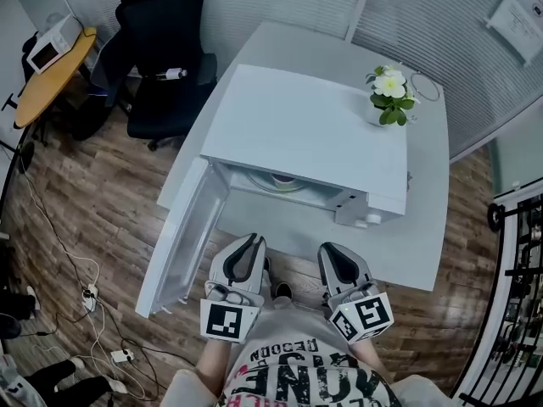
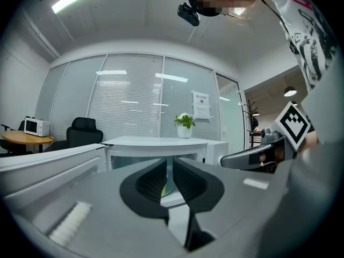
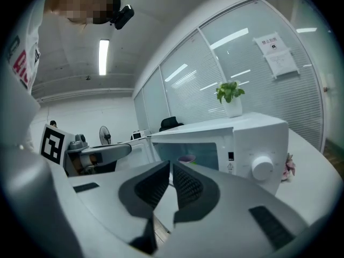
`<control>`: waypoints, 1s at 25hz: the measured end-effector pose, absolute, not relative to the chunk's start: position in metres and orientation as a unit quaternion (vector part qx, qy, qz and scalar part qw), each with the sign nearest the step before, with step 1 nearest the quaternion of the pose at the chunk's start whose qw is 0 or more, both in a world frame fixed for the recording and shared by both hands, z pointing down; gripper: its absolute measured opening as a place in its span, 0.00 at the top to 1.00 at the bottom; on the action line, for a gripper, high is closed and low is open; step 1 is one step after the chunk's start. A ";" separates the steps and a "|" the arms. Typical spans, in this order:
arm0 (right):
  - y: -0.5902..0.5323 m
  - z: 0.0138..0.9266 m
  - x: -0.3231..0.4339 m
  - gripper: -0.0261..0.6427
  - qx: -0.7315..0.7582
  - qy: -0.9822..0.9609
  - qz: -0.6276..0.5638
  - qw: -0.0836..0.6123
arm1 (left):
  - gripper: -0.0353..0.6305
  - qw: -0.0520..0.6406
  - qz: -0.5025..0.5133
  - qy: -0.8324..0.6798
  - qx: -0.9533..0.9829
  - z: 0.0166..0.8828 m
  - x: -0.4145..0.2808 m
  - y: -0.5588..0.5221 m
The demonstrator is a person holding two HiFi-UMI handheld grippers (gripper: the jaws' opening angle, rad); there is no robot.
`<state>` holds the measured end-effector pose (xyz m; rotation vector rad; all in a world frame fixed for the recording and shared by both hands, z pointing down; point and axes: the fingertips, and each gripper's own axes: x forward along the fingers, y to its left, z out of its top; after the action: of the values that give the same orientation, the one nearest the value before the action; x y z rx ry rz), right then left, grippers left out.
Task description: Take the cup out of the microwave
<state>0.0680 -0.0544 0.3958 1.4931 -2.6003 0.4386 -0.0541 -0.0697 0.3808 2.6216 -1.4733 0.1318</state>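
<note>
A white microwave (image 1: 305, 134) stands on a white table (image 1: 424, 227), its door (image 1: 182, 236) swung wide open to the left. In the right gripper view a small pale cup (image 3: 186, 158) sits inside the lit cavity. The head view shows only the glass turntable (image 1: 276, 181); the cup is hidden there. My left gripper (image 1: 253, 239) is held low in front of the opening, jaws a narrow slit apart and empty (image 2: 167, 163). My right gripper (image 1: 329, 248) is beside it, pointing at the cavity, its tips nearly touching with nothing between them (image 3: 171, 164).
A potted plant (image 1: 390, 91) stands at the microwave's back right. A black office chair (image 1: 165, 58) and a round wooden table (image 1: 51, 66) with a second microwave are at the far left. Cables (image 1: 89, 295) lie on the floor; a black rack (image 1: 517, 295) is at the right.
</note>
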 end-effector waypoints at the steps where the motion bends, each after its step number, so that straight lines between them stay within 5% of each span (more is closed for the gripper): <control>1: -0.061 0.395 0.066 0.92 0.495 -0.855 0.144 0.054 | 0.88 0.064 0.043 -0.485 0.871 0.380 -0.056 -0.077; 25: -0.130 0.405 0.039 0.92 0.556 -0.814 0.158 0.049 | 0.88 0.068 0.045 -0.415 0.906 0.392 -0.074 -0.159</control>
<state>0.0390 -0.1300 0.4047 1.6956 -2.4809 0.4812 -0.0736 -0.1587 0.3920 2.7298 -1.2493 0.1352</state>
